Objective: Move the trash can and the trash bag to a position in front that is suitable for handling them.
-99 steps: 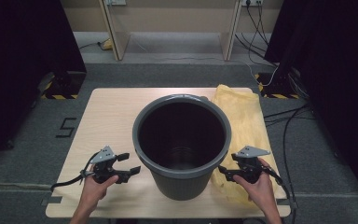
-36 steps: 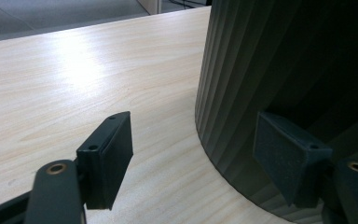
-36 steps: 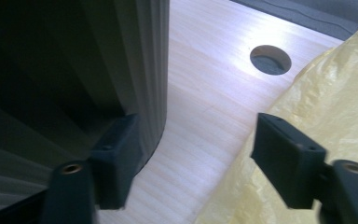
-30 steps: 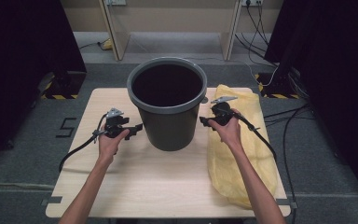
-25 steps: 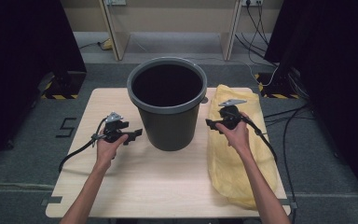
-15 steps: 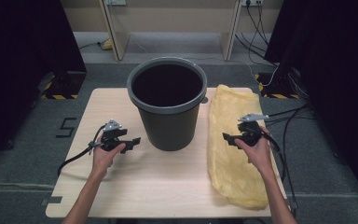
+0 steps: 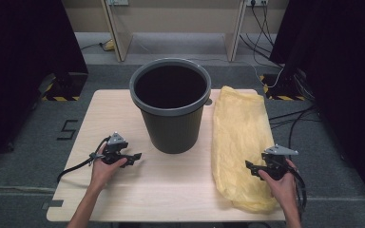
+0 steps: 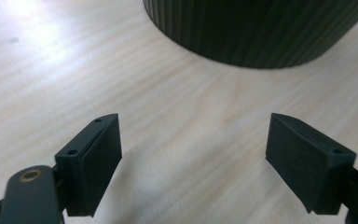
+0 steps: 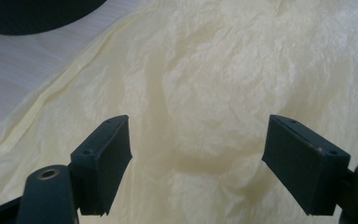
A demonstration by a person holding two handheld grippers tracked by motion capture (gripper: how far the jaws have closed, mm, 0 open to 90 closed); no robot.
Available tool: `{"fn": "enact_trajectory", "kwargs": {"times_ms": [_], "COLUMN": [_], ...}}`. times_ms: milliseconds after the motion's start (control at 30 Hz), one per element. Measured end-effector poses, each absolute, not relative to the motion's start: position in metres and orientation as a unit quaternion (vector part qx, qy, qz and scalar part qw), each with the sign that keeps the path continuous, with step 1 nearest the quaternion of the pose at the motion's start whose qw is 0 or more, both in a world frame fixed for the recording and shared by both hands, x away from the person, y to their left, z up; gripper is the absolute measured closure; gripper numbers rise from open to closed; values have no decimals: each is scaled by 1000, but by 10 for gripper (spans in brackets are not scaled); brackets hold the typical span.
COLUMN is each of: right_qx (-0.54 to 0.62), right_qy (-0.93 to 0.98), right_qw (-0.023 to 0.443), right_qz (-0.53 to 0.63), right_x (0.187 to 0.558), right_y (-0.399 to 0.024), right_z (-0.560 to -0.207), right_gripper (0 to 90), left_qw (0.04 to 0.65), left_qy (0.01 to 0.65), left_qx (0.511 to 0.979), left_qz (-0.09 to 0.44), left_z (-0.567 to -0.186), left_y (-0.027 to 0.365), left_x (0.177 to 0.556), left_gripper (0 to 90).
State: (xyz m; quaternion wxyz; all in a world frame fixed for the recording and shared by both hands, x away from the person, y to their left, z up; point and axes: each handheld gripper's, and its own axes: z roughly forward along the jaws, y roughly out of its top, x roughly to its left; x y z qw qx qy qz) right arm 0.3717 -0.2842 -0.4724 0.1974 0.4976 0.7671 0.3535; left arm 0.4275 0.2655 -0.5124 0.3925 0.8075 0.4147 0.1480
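A dark grey plastic bucket point(image 7: 171, 109) stands upright and empty at the middle of the wooden table point(image 7: 123, 199). To its right a crumpled yellow plastic bag point(image 7: 240, 137) lies flat along the table's right side. My left gripper point(image 7: 135, 156) is low over the wood at the front left, pointing at the bucket's ribbed base point(image 8: 261, 32). It point(image 8: 193, 163) is open, with bare table between the jaws. My right gripper point(image 7: 249, 166) hovers over the near part of the bag point(image 9: 205, 93). It point(image 9: 198, 163) is open too, and only bag surface shows between the jaws.
Cables trail from both grippers off the table's front edge. Grey carpet surrounds the table, with dark curtains at both sides and table legs and floor cables beyond. Bare wood lies in front of the bucket between the two hands.
The bucket went from the table's front to its middle. Both grippers then left its sides: the right swung right and toward me over the bag, and the left drew back a little toward me.
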Motion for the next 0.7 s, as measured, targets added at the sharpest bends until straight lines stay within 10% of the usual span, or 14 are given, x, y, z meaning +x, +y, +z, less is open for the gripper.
{"fn": "enact_trajectory", "kwargs": {"times_ms": [700], "right_qx": [492], "right_qy": [765], "right_qw": [195], "right_qz": [367], "right_x": [311], "right_y": [-293], "right_z": [-485], "right_gripper": [228], "left_qw": [374], "left_qy": [376], "left_qx": [833], "left_qz": [159], "left_z": [-524], "left_y": [267], "left_x": [414], "left_gripper": [138]}}
